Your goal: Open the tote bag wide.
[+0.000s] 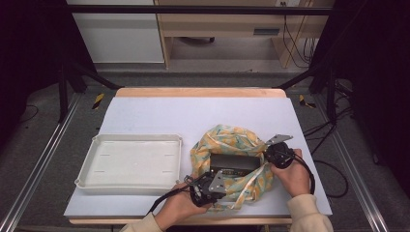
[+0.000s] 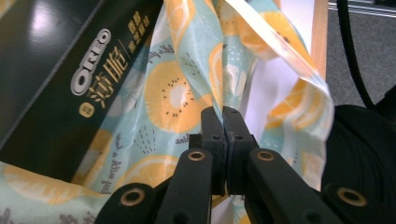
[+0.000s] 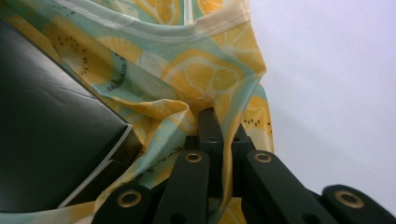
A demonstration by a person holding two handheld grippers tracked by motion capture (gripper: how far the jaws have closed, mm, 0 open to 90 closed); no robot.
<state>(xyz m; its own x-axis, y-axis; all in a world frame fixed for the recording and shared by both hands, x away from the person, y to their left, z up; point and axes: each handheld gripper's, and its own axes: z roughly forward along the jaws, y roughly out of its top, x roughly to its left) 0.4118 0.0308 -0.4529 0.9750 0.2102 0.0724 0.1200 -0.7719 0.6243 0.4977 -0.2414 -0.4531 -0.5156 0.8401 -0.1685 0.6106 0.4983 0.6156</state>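
Near edge of the desk [image 1: 145, 111]: left gripper [image 2: 223, 114] and right gripper [image 3: 219, 122] both have their fingers clenched on the rim of the lemon-print bag [image 1: 232, 140], which sits right of the white tray [image 1: 130, 162] with a dark box [image 1: 234, 163] inside. Best to pull the two pinches evenly apart – lifting gently – so the thin cloth doesn't slip. The box's lower end stays hidden by folds

Dark box [image 2: 51, 93] — "OREO" in white, beside gold Chinese characters.
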